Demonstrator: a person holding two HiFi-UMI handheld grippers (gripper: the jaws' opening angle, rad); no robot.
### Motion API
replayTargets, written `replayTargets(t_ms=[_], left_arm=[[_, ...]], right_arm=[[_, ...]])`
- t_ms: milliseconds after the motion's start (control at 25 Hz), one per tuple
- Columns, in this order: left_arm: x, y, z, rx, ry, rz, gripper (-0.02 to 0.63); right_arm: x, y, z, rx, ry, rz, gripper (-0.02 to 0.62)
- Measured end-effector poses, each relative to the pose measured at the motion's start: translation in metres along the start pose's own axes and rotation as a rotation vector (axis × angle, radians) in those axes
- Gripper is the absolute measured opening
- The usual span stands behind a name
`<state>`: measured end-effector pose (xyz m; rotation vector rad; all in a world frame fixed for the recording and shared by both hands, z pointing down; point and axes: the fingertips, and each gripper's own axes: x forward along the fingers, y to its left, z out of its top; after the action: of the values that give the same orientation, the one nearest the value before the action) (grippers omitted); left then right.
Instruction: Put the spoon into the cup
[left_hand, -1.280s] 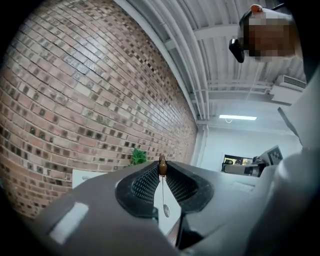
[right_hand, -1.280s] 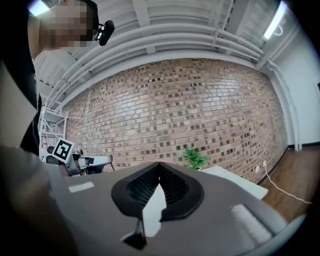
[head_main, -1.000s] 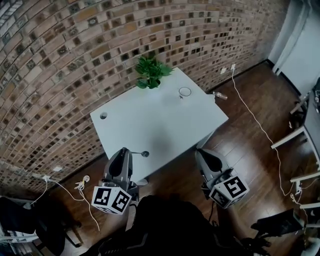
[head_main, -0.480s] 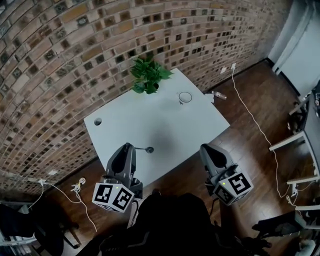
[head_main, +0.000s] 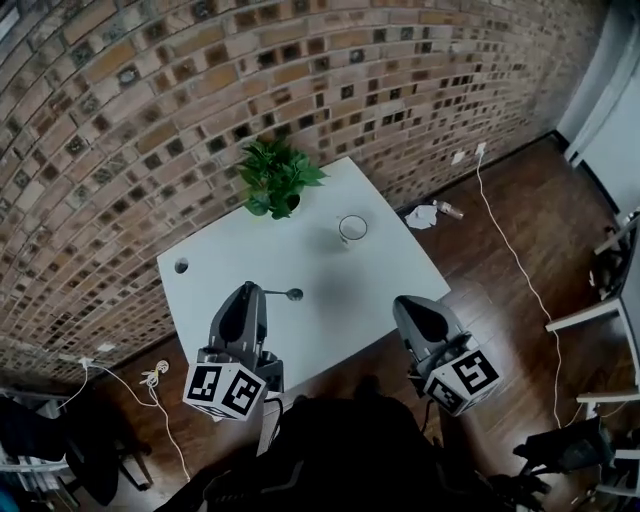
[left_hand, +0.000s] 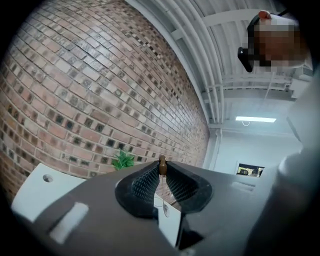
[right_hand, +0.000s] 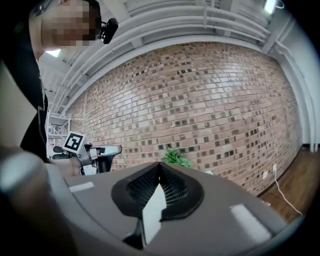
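A clear glass cup (head_main: 352, 228) stands toward the far side of the white table (head_main: 330, 290), right of a potted plant (head_main: 272, 180). My left gripper (head_main: 251, 291) hovers over the table's near left part, shut on a spoon (head_main: 289, 294) whose bowl sticks out to the right. In the left gripper view the spoon's brown part (left_hand: 162, 166) sits pinched at that gripper's (left_hand: 162, 172) jaw tips. My right gripper (head_main: 405, 303) hangs at the table's near right edge, shut with nothing in it; its jaw tips meet in the right gripper view (right_hand: 160, 165).
A brick wall runs behind the table. The tabletop has a round cable hole (head_main: 180, 265) at its left. On the wooden floor lie a white cable (head_main: 520, 270) and crumpled litter (head_main: 425, 215). Chair legs (head_main: 600, 300) stand at the right.
Both grippers have advanced toward the table. The left one, still holding the spoon, now reaches over the tabletop, and the right one has reached the near edge.
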<state>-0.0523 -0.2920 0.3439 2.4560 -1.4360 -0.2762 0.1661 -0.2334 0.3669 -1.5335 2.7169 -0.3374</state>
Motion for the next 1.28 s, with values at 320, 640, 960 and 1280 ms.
replayTargets(t_ms=[320, 640, 960, 1280], left_arm=[[0.066, -0.022, -0.014, -0.001, -0.014, 0.075, 0.038], [0.131, 0.005, -0.038, -0.057, 0.024, 0.051, 0.038], [0.188, 0.008, -0.068, -0.101, 0.044, 0.089, 0.038], [0.221, 0.013, -0.104, -0.097, 0.016, 0.251, 0.038]], right_arm=[[0.030, -0.072, 0.006, 0.026, 0.022, 0.069, 0.006], [0.088, -0.113, 0.015, 0.069, 0.028, 0.047, 0.006], [0.129, -0.170, -0.010, 0.085, 0.100, 0.073, 0.006], [0.174, -0.215, -0.044, 0.102, 0.203, 0.214, 0.006]])
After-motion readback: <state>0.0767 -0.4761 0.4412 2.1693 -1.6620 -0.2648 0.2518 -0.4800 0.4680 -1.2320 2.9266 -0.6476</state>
